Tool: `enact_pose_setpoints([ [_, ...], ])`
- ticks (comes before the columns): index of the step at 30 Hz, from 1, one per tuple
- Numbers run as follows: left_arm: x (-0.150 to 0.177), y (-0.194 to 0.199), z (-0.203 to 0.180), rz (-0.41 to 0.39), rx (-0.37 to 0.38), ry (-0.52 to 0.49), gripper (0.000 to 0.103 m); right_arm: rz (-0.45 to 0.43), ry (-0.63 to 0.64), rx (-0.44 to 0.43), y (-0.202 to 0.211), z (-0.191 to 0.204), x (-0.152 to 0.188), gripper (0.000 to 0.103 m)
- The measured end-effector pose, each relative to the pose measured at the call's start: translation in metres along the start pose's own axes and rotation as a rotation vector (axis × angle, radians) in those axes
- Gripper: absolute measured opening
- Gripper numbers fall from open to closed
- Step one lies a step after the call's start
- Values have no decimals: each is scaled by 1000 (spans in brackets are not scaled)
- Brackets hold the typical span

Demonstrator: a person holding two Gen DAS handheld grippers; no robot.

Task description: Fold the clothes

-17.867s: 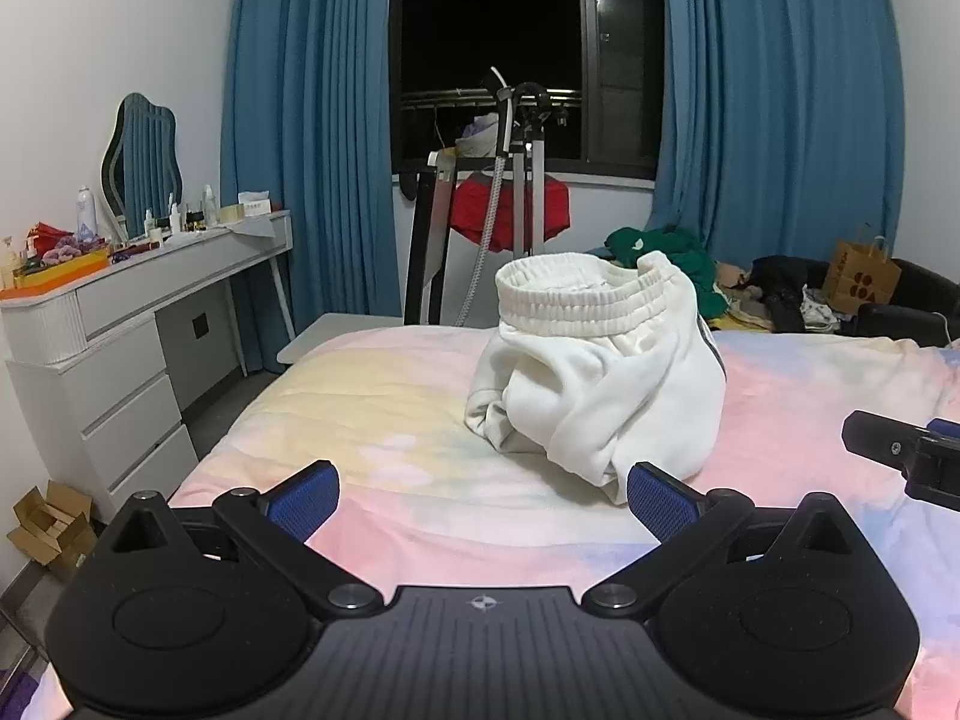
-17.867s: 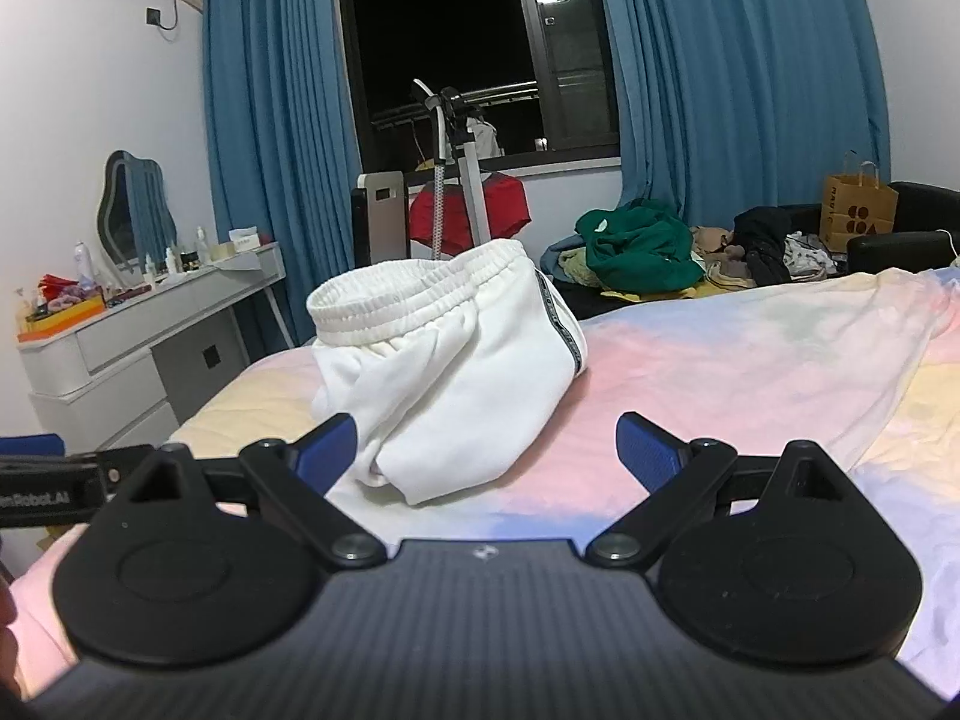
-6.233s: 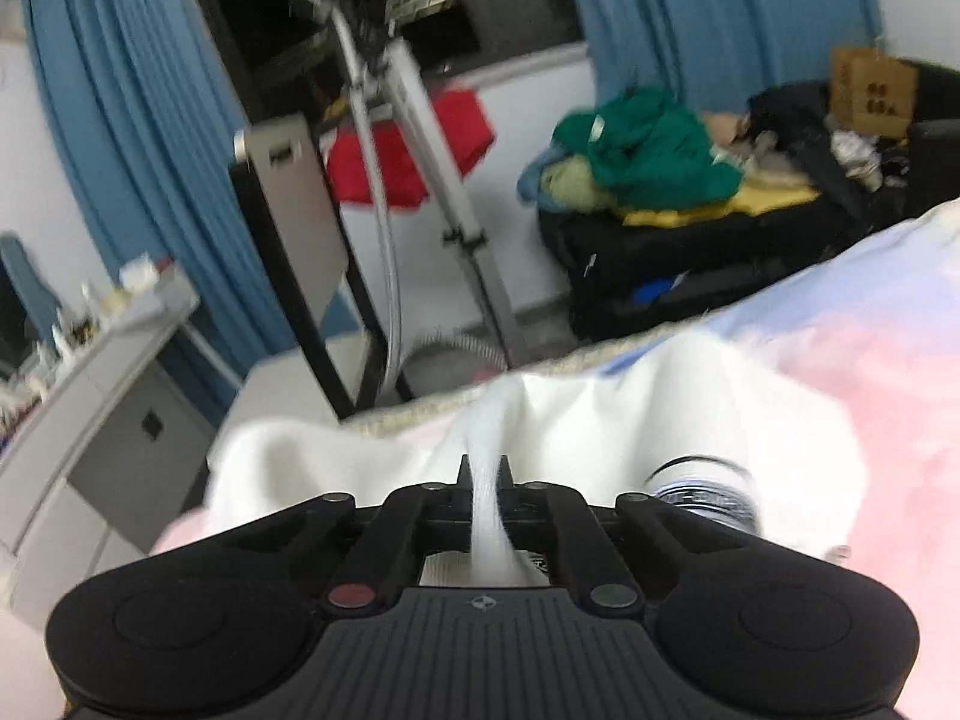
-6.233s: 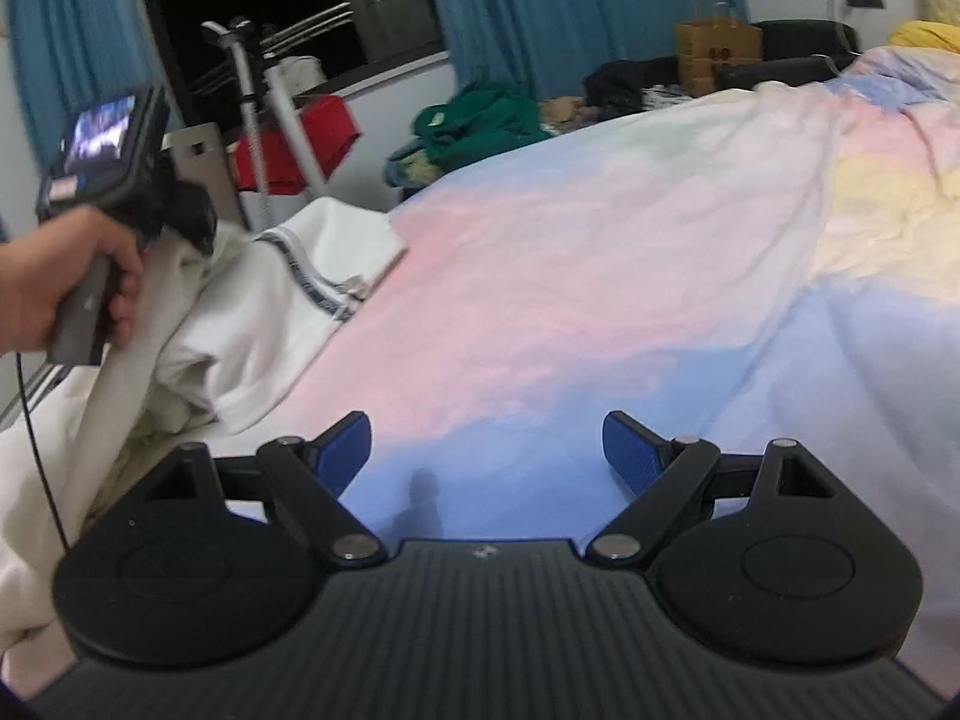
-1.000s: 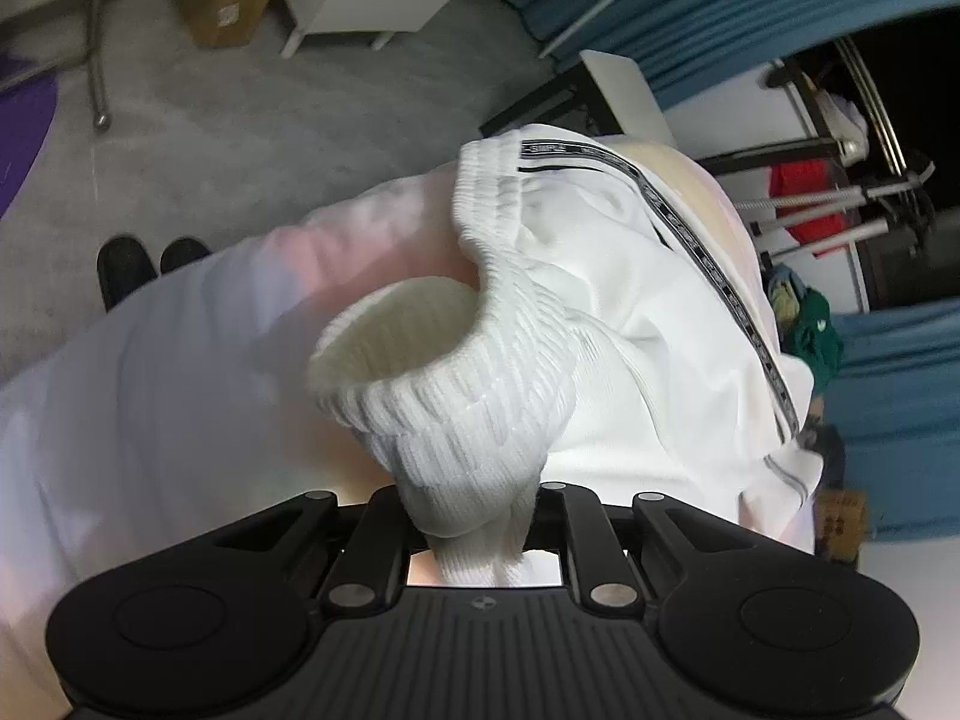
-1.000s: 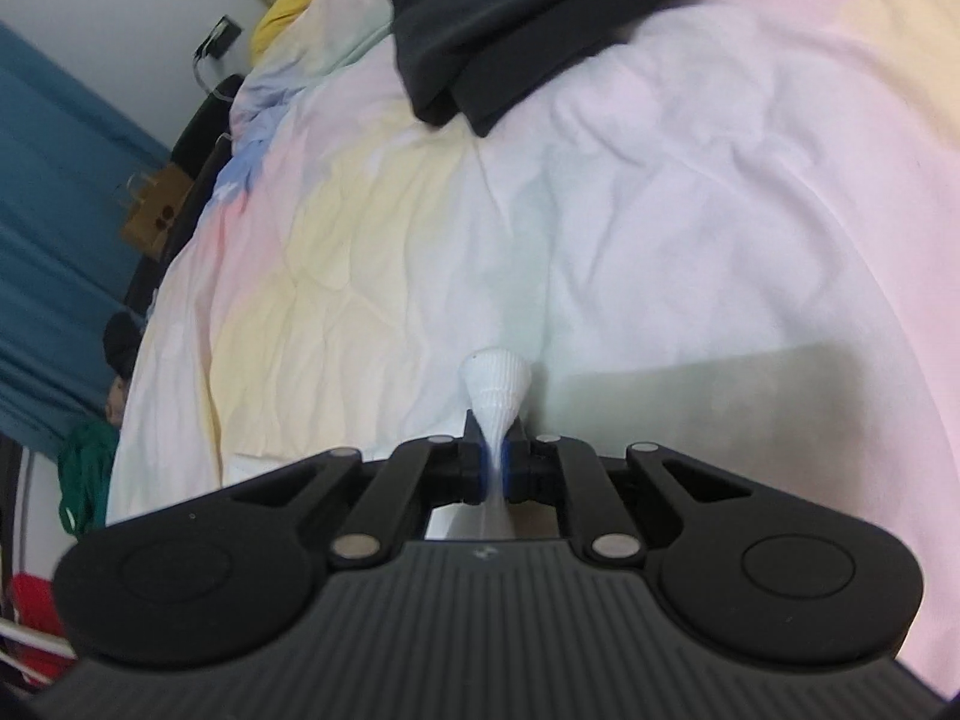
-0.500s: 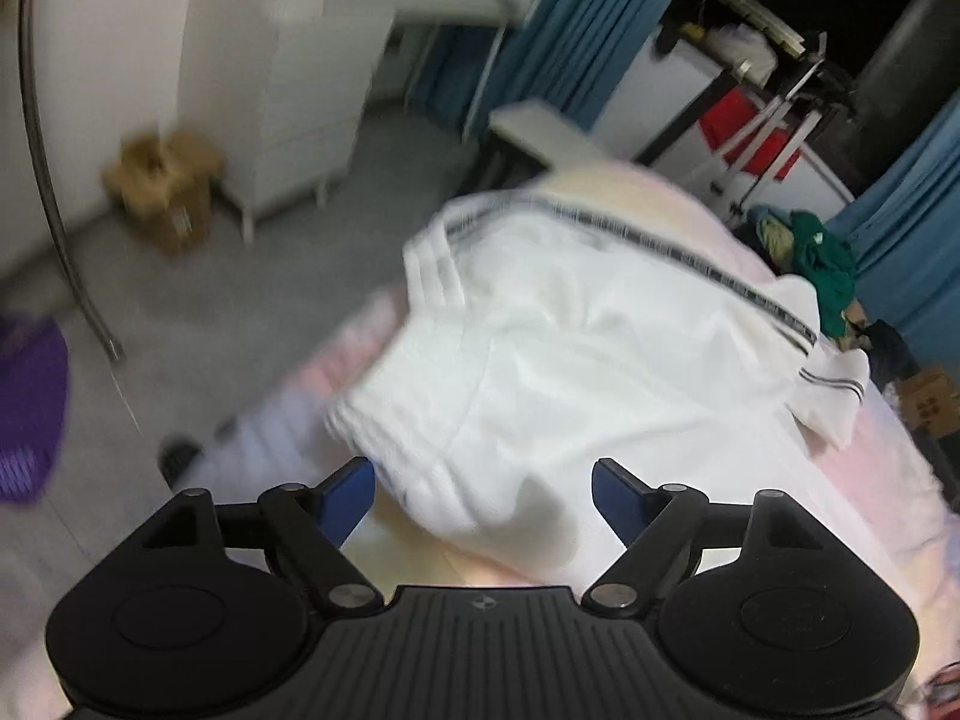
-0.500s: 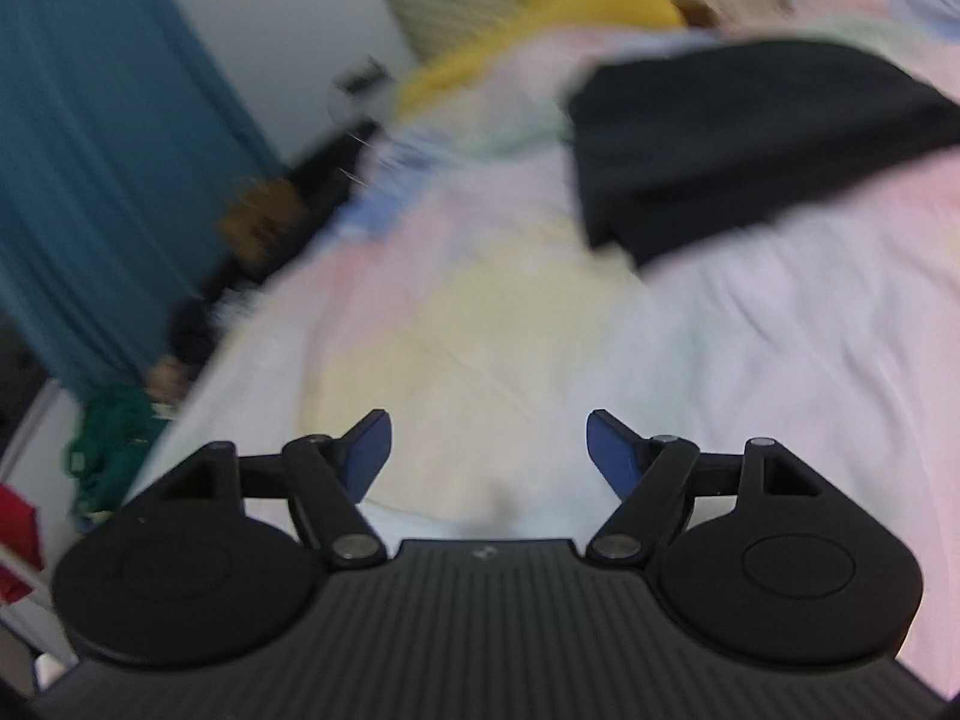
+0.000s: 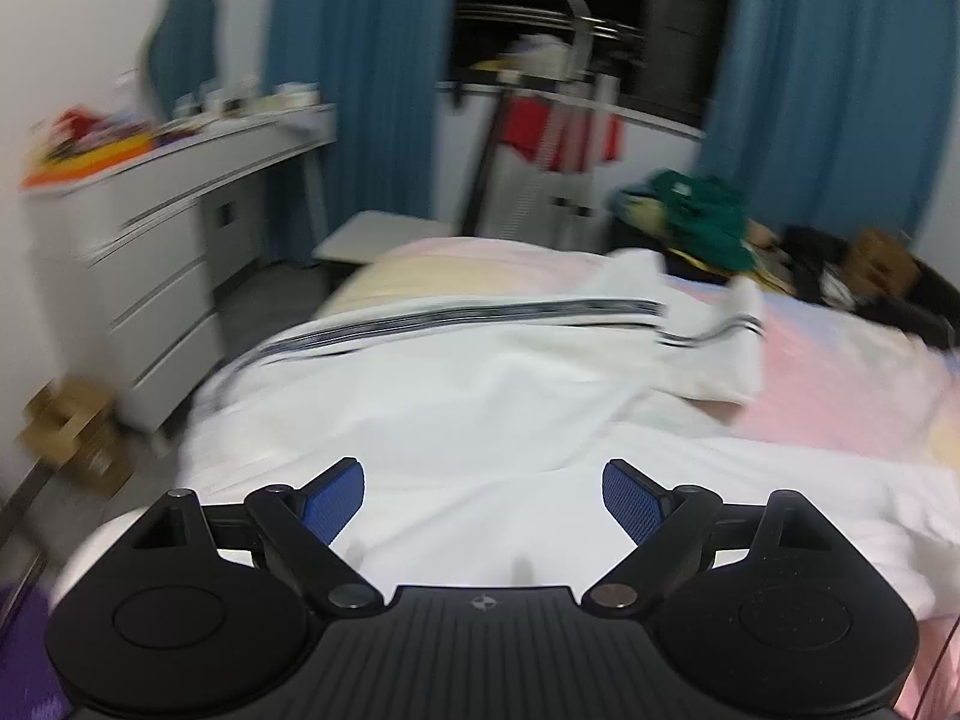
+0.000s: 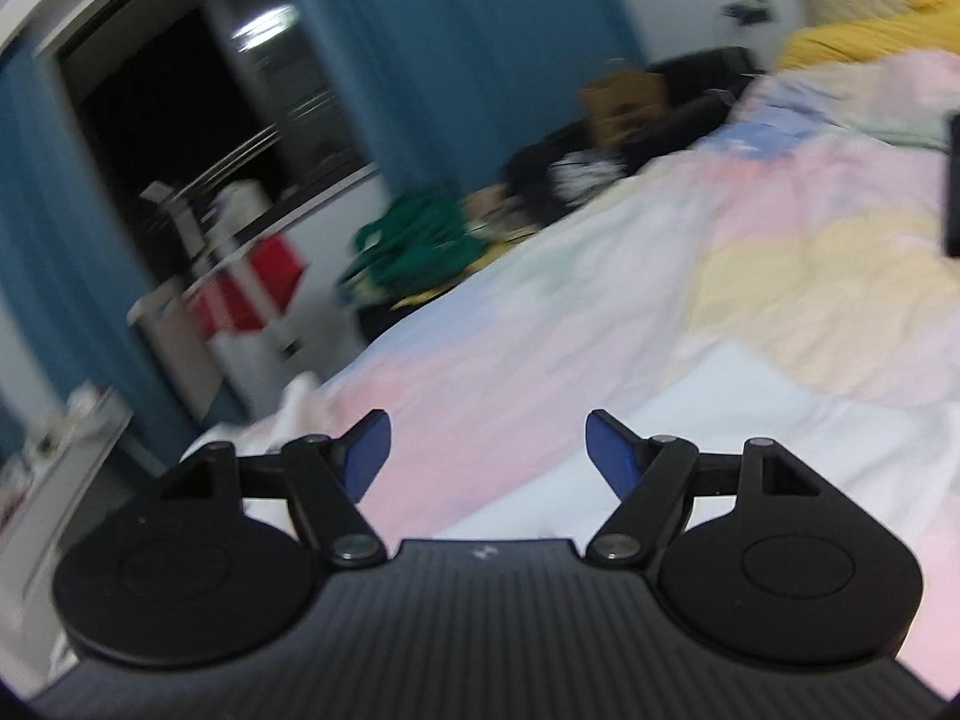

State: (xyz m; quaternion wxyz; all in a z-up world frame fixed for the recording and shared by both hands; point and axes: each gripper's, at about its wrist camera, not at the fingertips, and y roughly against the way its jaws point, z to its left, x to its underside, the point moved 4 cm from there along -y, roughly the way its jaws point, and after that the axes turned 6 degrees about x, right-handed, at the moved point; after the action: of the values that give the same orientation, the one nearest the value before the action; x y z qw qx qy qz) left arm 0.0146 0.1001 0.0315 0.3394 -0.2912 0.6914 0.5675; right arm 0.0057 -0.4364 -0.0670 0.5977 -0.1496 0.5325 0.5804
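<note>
The left gripper (image 9: 483, 495) has its fingers spread wide and holds nothing; the white pants (image 9: 456, 384) lie on the bed (image 9: 840, 384) just ahead of it. Their striped side runs left to right, near the bed's left edge. The right gripper (image 10: 487, 447) is also spread and empty, over bare bedcover, with free space ahead.

White trousers (image 9: 456, 396), dark side stripe (image 9: 480, 313)

Right tongs (image 10: 487, 450) spread wide, empty, above pastel bedspread (image 10: 750, 300).
</note>
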Motion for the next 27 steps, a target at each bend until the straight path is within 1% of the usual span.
enact_pose_setpoints([
  [4, -5, -62, -54, 0, 28, -132, 88, -3, 106, -36, 8, 27, 10, 74],
  [7, -9, -109, -94, 0, 46, -232, 88, -20, 148, -35, 9, 37, 13, 74],
  [10, -11, -155, -136, -4, 46, -353, 88, -1, 147, -36, 1, 37, 19, 74],
  [15, -20, -242, -188, -13, 54, -464, 89, 29, 131, 2, -18, 34, 27, 74],
  [20, -36, -313, -224, -12, 87, -443, 90, 47, 98, 19, -36, 27, 34, 74],
  [24, -50, -356, -239, -7, 67, -424, 90, 77, 70, 53, -60, 19, 41, 74],
  [27, -58, -376, -246, 10, 112, -380, 87, 109, 39, 60, -77, 15, 45, 74],
])
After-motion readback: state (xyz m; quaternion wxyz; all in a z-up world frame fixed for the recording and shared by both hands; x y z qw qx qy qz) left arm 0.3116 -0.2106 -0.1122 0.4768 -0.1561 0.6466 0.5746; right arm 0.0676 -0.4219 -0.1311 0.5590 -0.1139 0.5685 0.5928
